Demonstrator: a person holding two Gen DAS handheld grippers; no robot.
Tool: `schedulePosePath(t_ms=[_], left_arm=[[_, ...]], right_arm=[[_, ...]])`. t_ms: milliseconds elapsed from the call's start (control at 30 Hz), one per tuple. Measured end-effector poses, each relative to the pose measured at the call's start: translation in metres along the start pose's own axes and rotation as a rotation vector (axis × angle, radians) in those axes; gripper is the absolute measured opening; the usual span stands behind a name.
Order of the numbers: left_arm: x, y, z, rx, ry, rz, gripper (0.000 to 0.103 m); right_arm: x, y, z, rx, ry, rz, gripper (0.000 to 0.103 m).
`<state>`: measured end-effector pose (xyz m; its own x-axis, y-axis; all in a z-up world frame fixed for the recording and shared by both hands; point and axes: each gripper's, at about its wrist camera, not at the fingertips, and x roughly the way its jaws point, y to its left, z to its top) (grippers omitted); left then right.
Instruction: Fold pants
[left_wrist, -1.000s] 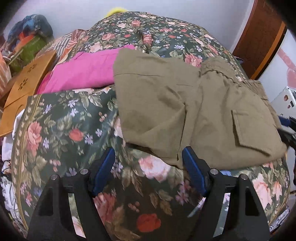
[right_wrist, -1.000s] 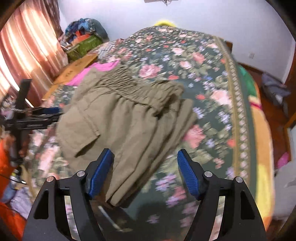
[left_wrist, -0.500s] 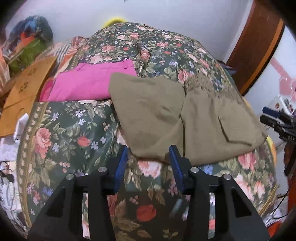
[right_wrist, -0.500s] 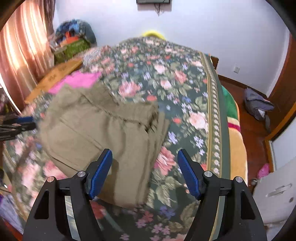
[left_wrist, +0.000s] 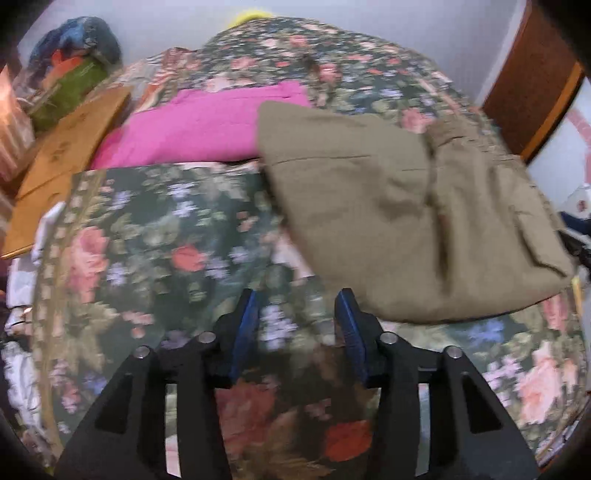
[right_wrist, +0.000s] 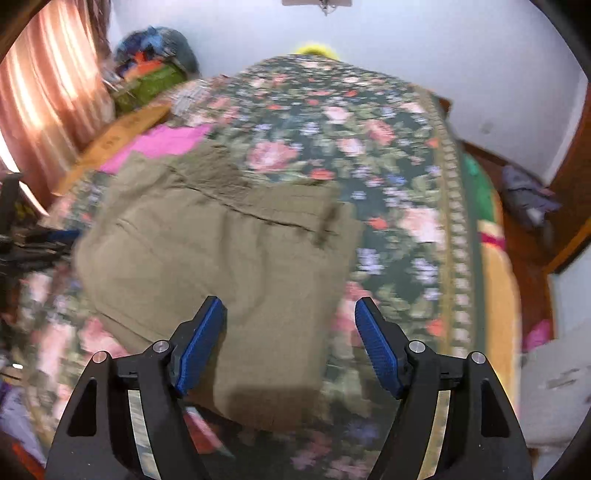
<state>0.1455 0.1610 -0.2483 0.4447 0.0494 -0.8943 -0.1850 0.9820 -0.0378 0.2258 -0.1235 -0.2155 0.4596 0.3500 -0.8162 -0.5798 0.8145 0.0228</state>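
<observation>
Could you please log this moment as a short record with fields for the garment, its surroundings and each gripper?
garment: olive pants, folded, flat on the floral bedspread
neighbour: pink garment beside the pants, touching at their far corner
left gripper: open, empty, over bedspread near the pants' edge
right gripper: open, empty, above the pants' near end

One pair of khaki pants (left_wrist: 399, 206), folded. One pink garment (left_wrist: 199, 125). One floral bed (left_wrist: 155, 236). One wooden board (left_wrist: 62, 158). Two tools: left (left_wrist: 299, 332), right (right_wrist: 290, 343). One curtain (right_wrist: 48, 96). One clothes heap (left_wrist: 74, 62).
</observation>
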Motion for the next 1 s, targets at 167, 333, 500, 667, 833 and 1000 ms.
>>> schedulePosePath(t_ms=[167, 333, 500, 667, 833, 1000], left_arm=[[-0.01, 0.015, 0.011, -0.031, -0.04, -0.011, 0.046], [-0.019, 0.008, 0.036, -0.042, -0.109, -0.053, 0.067], [-0.016, -0.008, 0.06, -0.006, -0.139, -0.073, 0.078], [0.009, -0.013, 0.071, 0.01, -0.086, -0.089, 0.079], [0.039, -0.008, 0.073, -0.017, -0.011, -0.124, 0.079], [0.055, -0.007, 0.074, -0.029, 0.024, -0.176, 0.079]], right_arm=[[-0.017, -0.014, -0.002, 0.034, -0.03, -0.054, 0.072], [-0.027, -0.026, 0.011, 0.091, -0.053, -0.078, 0.072], [-0.02, -0.026, 0.024, 0.104, -0.049, -0.05, 0.072], [-0.004, -0.027, 0.03, 0.142, -0.044, 0.042, 0.072], [0.03, -0.032, 0.032, 0.173, 0.061, 0.098, 0.072], [0.056, -0.044, 0.03, 0.208, 0.122, 0.166, 0.072]])
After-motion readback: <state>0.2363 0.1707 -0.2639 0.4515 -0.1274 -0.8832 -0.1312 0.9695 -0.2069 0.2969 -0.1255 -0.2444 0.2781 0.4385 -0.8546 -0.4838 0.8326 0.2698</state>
